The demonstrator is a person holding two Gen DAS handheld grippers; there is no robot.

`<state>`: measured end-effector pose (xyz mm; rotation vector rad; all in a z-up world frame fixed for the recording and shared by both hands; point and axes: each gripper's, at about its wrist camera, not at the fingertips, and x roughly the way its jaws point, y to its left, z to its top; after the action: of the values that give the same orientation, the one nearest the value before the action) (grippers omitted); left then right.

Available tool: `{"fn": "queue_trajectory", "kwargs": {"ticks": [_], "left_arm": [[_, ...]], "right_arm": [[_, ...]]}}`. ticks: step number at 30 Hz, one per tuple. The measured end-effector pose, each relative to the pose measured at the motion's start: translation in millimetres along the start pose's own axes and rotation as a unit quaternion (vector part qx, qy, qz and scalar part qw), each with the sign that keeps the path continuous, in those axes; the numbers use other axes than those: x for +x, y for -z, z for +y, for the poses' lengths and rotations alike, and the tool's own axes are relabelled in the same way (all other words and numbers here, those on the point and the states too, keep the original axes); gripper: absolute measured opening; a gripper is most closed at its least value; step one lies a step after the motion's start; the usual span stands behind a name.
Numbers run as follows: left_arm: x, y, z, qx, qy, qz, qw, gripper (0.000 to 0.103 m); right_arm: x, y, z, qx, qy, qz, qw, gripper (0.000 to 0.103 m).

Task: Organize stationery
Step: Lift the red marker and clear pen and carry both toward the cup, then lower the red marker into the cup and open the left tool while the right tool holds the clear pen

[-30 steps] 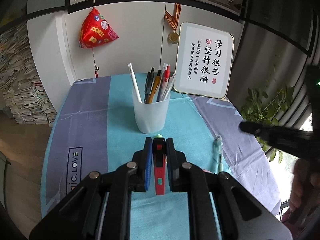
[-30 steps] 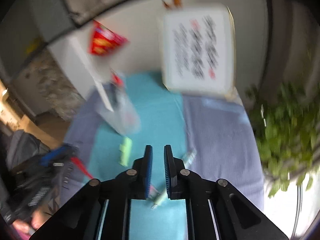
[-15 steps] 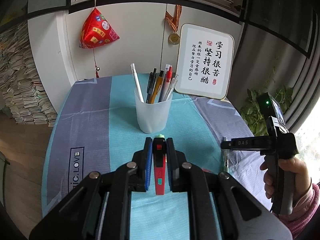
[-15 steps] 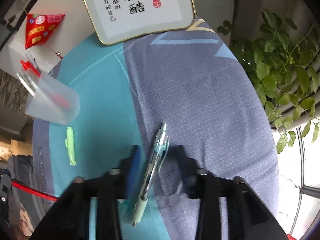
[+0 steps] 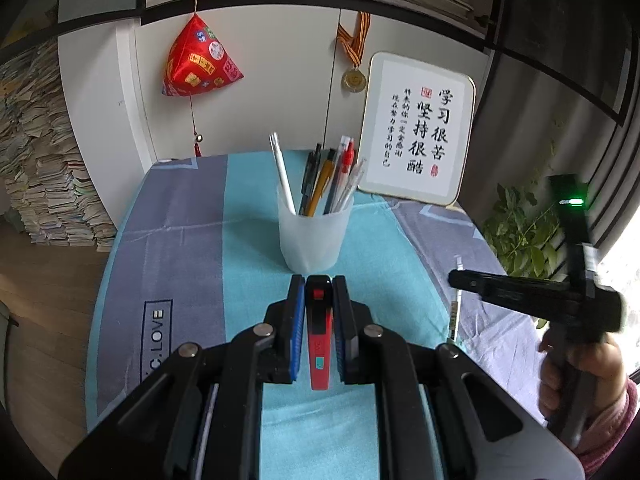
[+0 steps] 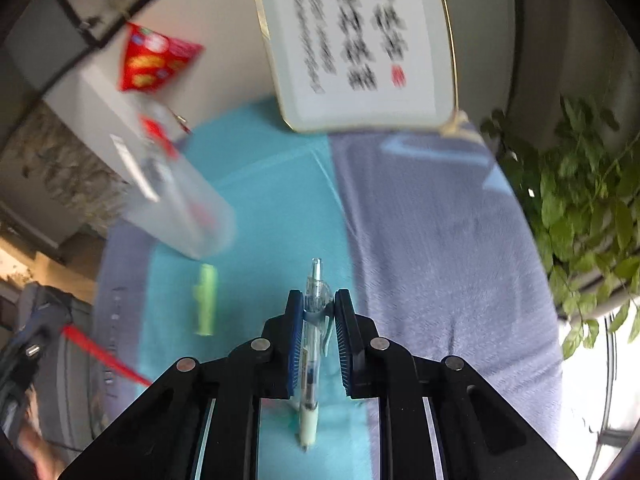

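In the left wrist view, the left gripper (image 5: pixel 316 292) is sitting at lower centre, its blue-padded jaws clamped narrowly on a red utility knife (image 5: pixel 319 332) that is standing lengthwise between them. Just beyond its tips, at the middle of the frame, a translucent pen cup (image 5: pixel 314 236) is standing upright on the teal stripe of the tablecloth (image 5: pixel 180 248), holding a white stylus and several pens that are leaning toward the upper right. Behind the cup at upper right, a framed calligraphy board (image 5: pixel 418 140) is leaning against the white cabinet, with a medal (image 5: pixel 354 79) hanging beside it and a red pyramid-shaped ornament (image 5: pixel 200 62) hanging at upper left.

At the right edge of that view, a hand (image 5: pixel 580 368) in a pink sleeve is holding the right gripper (image 5: pixel 454 278), which is carrying a clear gel pen (image 5: pixel 456 300) hanging down from its tips.

In the right wrist view, which is motion-blurred, the right gripper (image 6: pixel 316 312) is closing its jaws around the clear gel pen (image 6: pixel 312 340), whose body is running lengthwise between the pads at lower centre. A light green highlighter (image 6: pixel 206 300) is lying on the teal cloth to the left, near the base of the pen cup (image 6: pixel 180 208). A leafy plant (image 6: pixel 580 220) is filling the right edge.
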<state>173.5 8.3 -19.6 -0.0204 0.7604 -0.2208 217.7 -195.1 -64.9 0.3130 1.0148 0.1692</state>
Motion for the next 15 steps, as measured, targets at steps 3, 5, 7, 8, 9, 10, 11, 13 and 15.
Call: {"fn": "queue_trajectory", "kwargs": {"ticks": [3, 5, 7, 8, 9, 10, 11, 13, 15], "left_arm": [[-6.4, -11.7, 1.1, -0.002, 0.001, -0.013, 0.9999, 0.011], [-13.8, -24.4, 1.3, -0.005, 0.001, -0.027, 0.9996, 0.011], [-20.5, -38.2, -0.1, -0.004, 0.004, -0.041, 0.9991, 0.011], [-23.2, -45.6, -0.9, -0.003, 0.004, -0.05, 0.9987, 0.011], [-24.7, -52.4, -1.4, -0.002, 0.001, -0.058, 0.9983, 0.011], [-25.8, -60.3, -2.5, 0.0, -0.005, -0.067, 0.9978, 0.011], [-25.1, -69.2, -3.6, 0.002, -0.01, -0.072, 0.9974, 0.011], [-21.2, -81.8, -3.4, -0.001, -0.011, -0.077, 0.997, 0.011], [-14.0, -93.9, -3.7, -0.005, -0.016, -0.084, 0.9963, 0.011]], "right_arm": [[-31.9, -0.6, 13.3, -0.022, -0.007, -0.045, 0.999, 0.017], [-49.2, -0.7, 22.6, -0.035, -0.012, -0.073, 0.997, 0.017], [-59.7, -1.7, 29.4, -0.044, -0.021, -0.087, 0.995, 0.017], [-64.6, -1.9, 33.2, -0.049, -0.023, -0.094, 0.994, 0.017], [-69.0, -2.2, 35.4, -0.054, -0.022, -0.102, 0.993, 0.017], [-72.5, -2.6, 37.7, -0.06, -0.02, -0.109, 0.992, 0.017], [-74.4, -2.9, 39.5, -0.063, -0.02, -0.113, 0.991, 0.017], [-78.8, -1.3, 40.7, -0.065, -0.025, -0.115, 0.991, 0.017], [-79.8, 1.4, 41.9, -0.068, -0.025, -0.117, 0.991, 0.017]]}}
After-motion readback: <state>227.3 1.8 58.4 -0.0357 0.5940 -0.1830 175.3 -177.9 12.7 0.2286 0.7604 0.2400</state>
